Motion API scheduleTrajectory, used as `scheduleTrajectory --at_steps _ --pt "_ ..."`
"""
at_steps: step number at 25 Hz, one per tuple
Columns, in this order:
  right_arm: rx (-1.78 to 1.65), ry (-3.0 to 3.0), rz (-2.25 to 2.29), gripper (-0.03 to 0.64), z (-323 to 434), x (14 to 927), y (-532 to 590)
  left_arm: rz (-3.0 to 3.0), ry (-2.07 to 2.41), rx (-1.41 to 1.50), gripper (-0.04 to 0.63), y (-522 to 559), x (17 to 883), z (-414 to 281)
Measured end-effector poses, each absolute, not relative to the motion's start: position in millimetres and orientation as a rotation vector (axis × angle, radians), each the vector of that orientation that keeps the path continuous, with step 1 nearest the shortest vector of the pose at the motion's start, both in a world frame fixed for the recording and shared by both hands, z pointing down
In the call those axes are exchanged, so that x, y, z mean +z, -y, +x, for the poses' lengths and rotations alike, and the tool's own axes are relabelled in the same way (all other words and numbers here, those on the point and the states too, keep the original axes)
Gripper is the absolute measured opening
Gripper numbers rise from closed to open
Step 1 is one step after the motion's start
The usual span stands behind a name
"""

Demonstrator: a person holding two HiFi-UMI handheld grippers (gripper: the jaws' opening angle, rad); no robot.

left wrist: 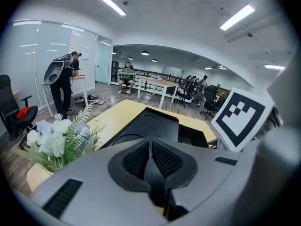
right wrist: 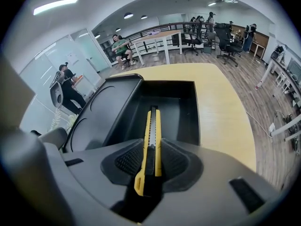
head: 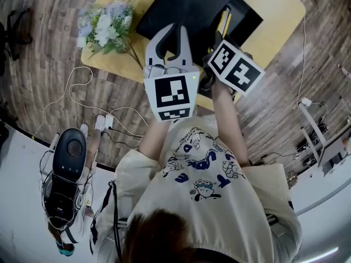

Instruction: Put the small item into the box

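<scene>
While the person stands at the near edge of a yellow table [head: 277,4], the right gripper [right wrist: 151,160] has its jaws pressed onto a yellow utility knife [right wrist: 153,128], which is the small item. The knife lies lengthwise between the pads. Its butt end pokes back toward the camera and its front end reaches forward past the near wall of the black box [right wrist: 181,105]. That front end sits over the box's open compartment, though it is hard to tell from this angle whether it touches the bottom or hangs just above it. To the left of the compartment, joined to it, spreads a flat panel [right wrist: 106,112] of the same black material, with round outlines pressed into it.

The left gripper [left wrist: 150,163] has its jaws brought fully together with nothing between them. It hovers beside the right one, aimed across the flat panel. The right gripper's marker cube [left wrist: 241,114] shows close at the right of the left gripper view.

In the head view the two grippers are held side by side in front of the person's chest, both pointing at the box. A bunch of white and pale-blue flowers [head: 104,26] rests on the table's left corner, well apart from the box. The table stands on a wooden plank floor [head: 49,53].
</scene>
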State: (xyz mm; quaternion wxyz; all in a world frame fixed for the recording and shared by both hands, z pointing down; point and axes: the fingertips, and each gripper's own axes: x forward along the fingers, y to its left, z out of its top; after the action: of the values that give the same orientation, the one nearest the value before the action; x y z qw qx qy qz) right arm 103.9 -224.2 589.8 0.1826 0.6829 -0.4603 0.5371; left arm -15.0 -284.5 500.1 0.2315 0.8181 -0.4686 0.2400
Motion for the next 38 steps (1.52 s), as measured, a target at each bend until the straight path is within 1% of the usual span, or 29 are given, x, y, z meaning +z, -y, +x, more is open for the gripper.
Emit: scheduleTrajectory --at_steps 18,24,27,28,38 --pt "1.521 1.265 1.837 0.127 100.0 594.9 225.5 2.221 1.31 0.663 0.034 283.9 502.6 -20.8" --pt "1.501 1.351 1.892 0.123 102.5 575.7 229.9 2.237 1.324 0.649 0.034 281.8 493.0 -18.6" --pt "1.425 1.423 1.941 0.071 108.0 552.7 231.6 2.257 1.337 0.628 0.034 280.6 481.1 -15.0" --pt "1.39 1.447 1.955 0.065 110.4 544.5 231.5 2.265 1.342 0.619 0.034 280.0 476.3 -13.4" --pt "0.97 1.801 2.056 0.046 117.8 442.8 234.7 2.379 1.425 0.497 0.034 270.7 408.8 2.9"
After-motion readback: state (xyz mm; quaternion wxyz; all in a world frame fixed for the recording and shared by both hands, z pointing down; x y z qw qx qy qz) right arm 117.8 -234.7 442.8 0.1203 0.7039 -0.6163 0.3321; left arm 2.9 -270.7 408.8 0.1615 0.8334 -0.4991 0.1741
